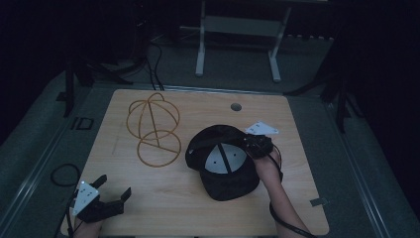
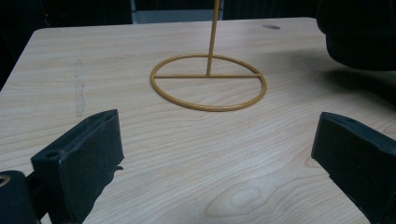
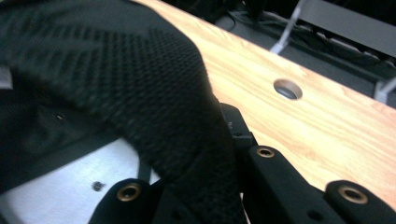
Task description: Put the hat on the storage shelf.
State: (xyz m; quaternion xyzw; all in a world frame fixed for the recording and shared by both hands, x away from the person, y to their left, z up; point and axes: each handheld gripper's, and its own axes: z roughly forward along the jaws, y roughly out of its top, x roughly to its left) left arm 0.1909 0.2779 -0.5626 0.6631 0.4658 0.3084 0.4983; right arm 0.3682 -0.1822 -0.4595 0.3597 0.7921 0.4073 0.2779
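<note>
The right gripper [image 1: 250,144] is clamped on the rim of the black mesh cap [image 1: 223,163], which lies upside down on the pale wooden desk [image 1: 163,198]. The left gripper [image 1: 111,191] hovers wide apart, apparently holding nothing, near a yellow wire stand [image 1: 153,129].

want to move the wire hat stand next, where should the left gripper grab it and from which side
Probably the upright post just above the round base ring. The stand is thin wire: the ring lies flat on the table, hard to get jaws under, while the post rises clear. The left gripper is open and already faces the ring from the near edge, so come straight forward, jaws either side of the post.
</note>
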